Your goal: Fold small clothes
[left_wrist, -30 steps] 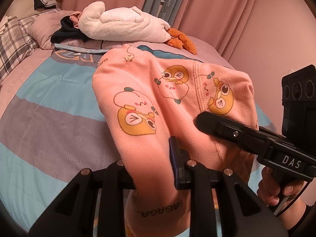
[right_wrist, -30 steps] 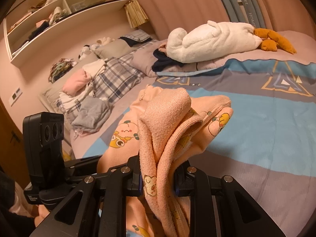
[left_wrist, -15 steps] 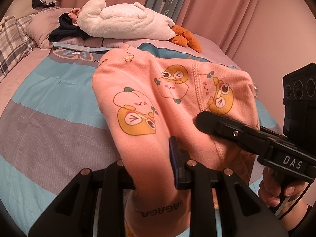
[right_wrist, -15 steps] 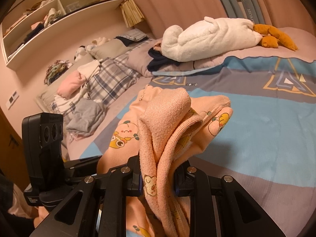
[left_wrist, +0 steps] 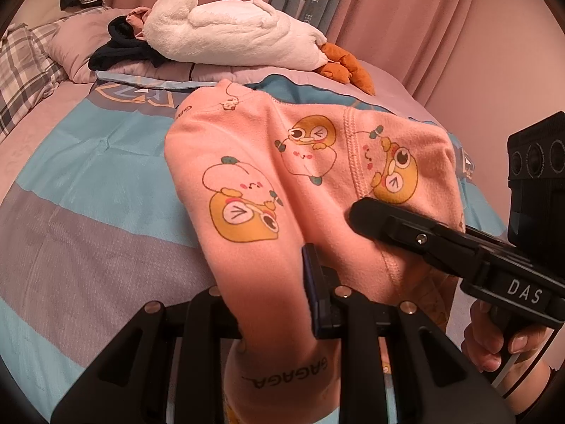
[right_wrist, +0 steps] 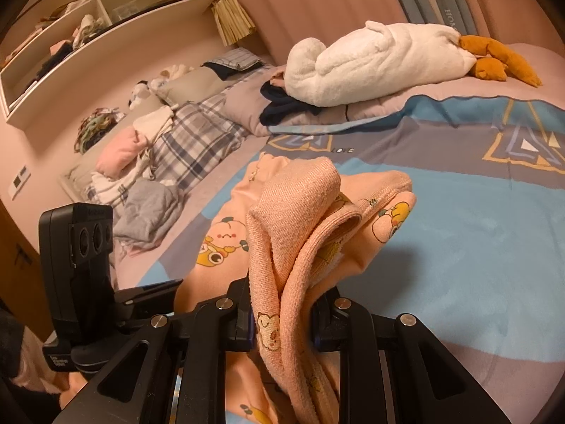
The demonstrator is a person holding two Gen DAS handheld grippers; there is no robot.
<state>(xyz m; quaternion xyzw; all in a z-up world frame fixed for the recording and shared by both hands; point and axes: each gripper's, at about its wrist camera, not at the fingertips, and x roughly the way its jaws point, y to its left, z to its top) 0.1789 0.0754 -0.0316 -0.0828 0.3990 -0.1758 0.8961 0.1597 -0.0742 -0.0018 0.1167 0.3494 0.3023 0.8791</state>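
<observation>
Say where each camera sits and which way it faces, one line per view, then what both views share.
Left wrist: sits on the left tool, facing along its fingers and down across the bed toward the curtain; the left tool is shut on the pink garment; the right tool and its hand show at right.
Right wrist: sits on the right tool, facing the pillows and shelves; it is shut on the garment; the left tool's body shows at left.
Shared: garment, bed, plush goose.
</observation>
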